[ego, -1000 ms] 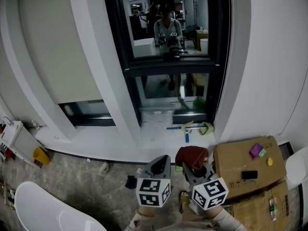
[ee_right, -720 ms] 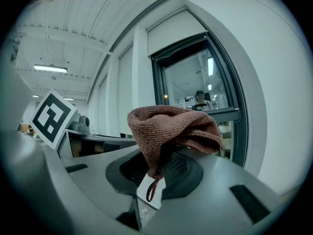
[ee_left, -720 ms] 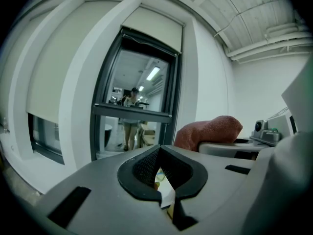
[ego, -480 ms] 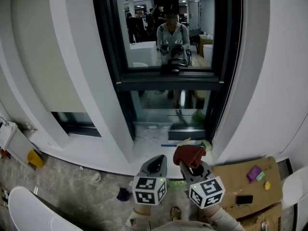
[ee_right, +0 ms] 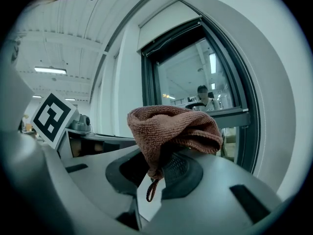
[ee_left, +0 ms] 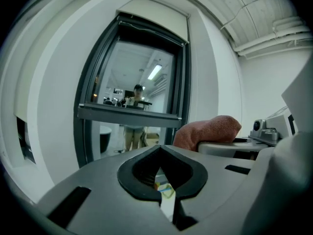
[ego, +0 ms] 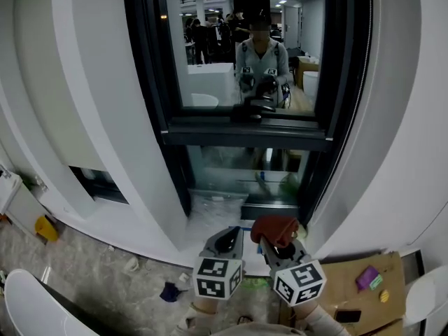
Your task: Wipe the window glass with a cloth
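Head view puts the right gripper [ego: 278, 242] at 5 o'clock, jaws clamped on a bunched reddish-brown terry cloth [ego: 274, 227], apart from the dark-framed window glass [ego: 231, 54] at 12 o'clock. Just beside it at 6 o'clock, the left gripper [ego: 227, 241] has its jaws closed together on nothing

Cloth [ee_right: 171, 126] is showing a rough, looped reddish-brown weave, fully matt. Right gripper [ee_right: 154, 173] shell is looking like smooth grey matt plastic, its dark pads [ee_right: 177, 170] carrying a fine mesh texture. Window glass [ego: 238, 54] is gleaming glossy and mirroring the room, its dark frame [ego: 245, 130] reading smooth satin, the surrounding wall [ego: 91, 117] looking white and matt.
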The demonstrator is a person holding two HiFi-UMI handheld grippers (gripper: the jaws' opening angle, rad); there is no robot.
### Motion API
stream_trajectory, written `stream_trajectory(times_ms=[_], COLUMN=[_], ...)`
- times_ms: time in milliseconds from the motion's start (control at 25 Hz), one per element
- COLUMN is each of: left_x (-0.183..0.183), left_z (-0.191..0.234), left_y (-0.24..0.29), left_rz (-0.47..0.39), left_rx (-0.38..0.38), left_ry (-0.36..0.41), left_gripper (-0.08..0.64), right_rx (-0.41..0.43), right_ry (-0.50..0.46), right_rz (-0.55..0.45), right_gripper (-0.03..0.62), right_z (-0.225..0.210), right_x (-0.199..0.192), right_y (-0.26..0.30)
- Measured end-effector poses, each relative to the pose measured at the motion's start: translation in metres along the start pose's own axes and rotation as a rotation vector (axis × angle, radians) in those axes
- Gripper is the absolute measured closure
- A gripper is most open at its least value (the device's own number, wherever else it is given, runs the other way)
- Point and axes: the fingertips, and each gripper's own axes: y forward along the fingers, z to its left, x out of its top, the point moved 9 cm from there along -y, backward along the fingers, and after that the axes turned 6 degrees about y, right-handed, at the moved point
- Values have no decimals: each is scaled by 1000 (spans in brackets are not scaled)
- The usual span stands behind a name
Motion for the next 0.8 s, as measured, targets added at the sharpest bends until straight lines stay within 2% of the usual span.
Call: stream_trajectory(times_ms=[520,800], left_x=[12,26], left_z=[20,46], left_y=[52,82], left_rz=[15,3], left_rx=[-2,-15], left_ry=[-17,-11], left_gripper=[556,555], right_rx=[2,1], right_ry=[4,-14], right_rz=[13,1], right_gripper=[549,549], right_z=[-38,-51], right_x=[6,21], right_y=[41,78])
